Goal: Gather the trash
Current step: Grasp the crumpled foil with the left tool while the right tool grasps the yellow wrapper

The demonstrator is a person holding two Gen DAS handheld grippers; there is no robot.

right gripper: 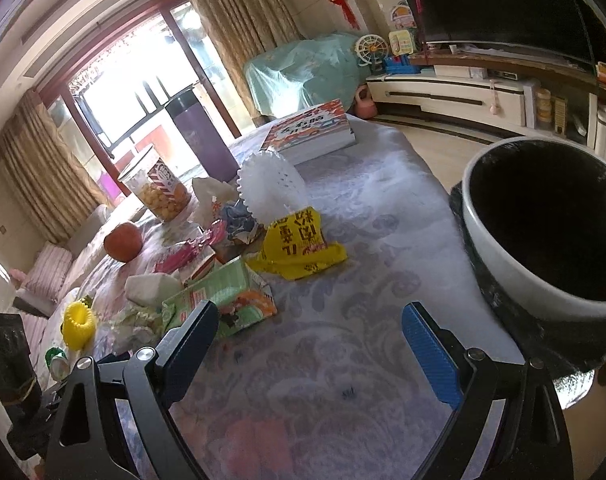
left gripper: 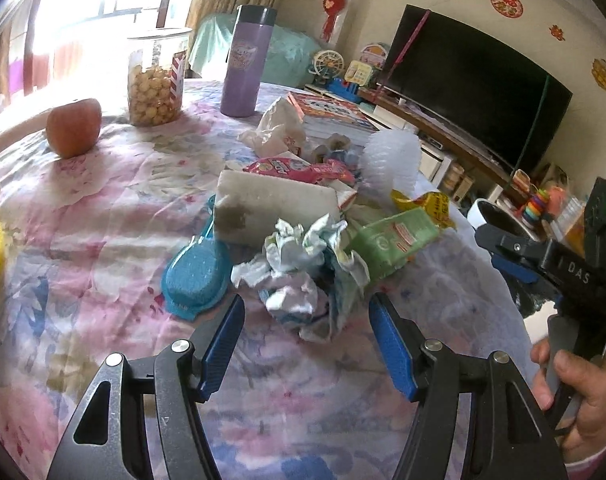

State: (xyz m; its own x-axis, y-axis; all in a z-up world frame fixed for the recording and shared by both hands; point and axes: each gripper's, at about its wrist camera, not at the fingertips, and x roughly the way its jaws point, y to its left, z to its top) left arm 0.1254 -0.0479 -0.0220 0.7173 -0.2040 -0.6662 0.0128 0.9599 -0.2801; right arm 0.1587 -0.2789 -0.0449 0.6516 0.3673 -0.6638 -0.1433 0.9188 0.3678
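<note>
A heap of trash lies on the flowered tablecloth: crumpled white paper, a green wrapper, a yellow wrapper, a pink wrapper and a white plastic bag. My left gripper is open and empty, its jaws either side of the crumpled paper, just short of it. My right gripper is open and empty over bare cloth, the green wrapper by its left finger. A white bin with a black liner stands at the table's right edge.
An apple, a jar of snacks, a purple flask, a book, a white brush, a blue scrubber, a grey block and a yellow ring share the table. A TV stands behind.
</note>
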